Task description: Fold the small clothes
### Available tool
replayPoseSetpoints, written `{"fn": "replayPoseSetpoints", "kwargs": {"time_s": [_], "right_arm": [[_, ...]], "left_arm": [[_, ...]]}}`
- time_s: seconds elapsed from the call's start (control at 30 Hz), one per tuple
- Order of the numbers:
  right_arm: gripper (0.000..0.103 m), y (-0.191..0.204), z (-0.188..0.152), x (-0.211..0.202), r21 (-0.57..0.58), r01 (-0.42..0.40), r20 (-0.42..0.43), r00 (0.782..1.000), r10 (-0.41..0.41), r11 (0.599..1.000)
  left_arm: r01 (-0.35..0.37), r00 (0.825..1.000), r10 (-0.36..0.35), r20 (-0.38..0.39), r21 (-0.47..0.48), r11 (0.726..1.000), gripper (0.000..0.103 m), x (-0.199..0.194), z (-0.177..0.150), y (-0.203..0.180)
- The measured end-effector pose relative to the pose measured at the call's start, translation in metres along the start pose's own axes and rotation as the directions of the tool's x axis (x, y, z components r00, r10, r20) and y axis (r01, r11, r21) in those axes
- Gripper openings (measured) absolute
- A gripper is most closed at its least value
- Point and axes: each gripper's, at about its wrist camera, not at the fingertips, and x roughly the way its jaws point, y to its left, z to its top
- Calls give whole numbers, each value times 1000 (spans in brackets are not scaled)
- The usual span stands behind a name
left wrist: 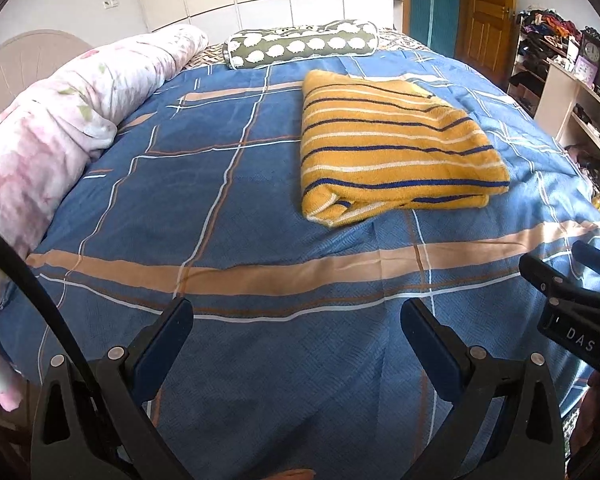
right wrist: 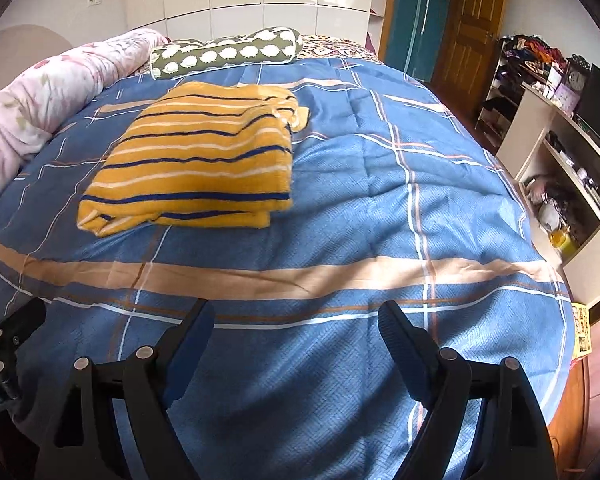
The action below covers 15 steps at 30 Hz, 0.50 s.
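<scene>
Left wrist view. One folded garment (left wrist: pixel 396 148), yellow with dark blue and white stripes, lies flat on the blue checked bedspread (left wrist: pixel 228 200), right of centre and toward the far half of the bed. One green bolster (left wrist: pixel 304 46) with white sheep shapes lies across the far end. One rolled pink floral quilt (left wrist: pixel 60 128) runs along the left edge. The left gripper (left wrist: pixel 296 320) stands at the near edge with its jaws spread wide, nothing between them, well apart from the garment. Part of the right gripper (left wrist: pixel 572 300) enters at the right edge; the letters "DAS" are readable on its body. One black cable (left wrist: pixel 32 284) crosses the near left corner. One wooden door (left wrist: pixel 486 16) and one set of cluttered shelves (left wrist: pixel 556 80) stand at the far right.

Right wrist view. The same single garment (right wrist: pixel 196 160) appears left of centre, resting on the bedspread (right wrist: pixel 380 208), with a loose fold visible at its far right corner that the other view does not show. The right gripper (right wrist: pixel 292 320) has its jaws spread, empty, clear of the garment. A part of the left gripper (right wrist: pixel 4 344) shows at the near left edge, with partial lettering reading "oot.AI". This view alone shows one yellow container (right wrist: pixel 562 240) on the low shelf and a printed paper (right wrist: pixel 582 332) at the bed's right corner; its text is too small to read.
</scene>
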Motion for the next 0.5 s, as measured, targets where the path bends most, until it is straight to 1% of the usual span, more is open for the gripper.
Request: {"fn": "replayPoseSetpoints", "kwargs": {"time_s": [0.2,0.5], "right_arm": [[88,7,-2,-2,-11,1,4,1000,-1,1000],[88,12,-2,-8,-15,9,22,1000,-8,1000]], "left_arm": [[3,1000,-3,-3,-10,1000,103,1,-1,5],[-3,1000,3,15,-10,1000,103,-3,-1,6]]}}
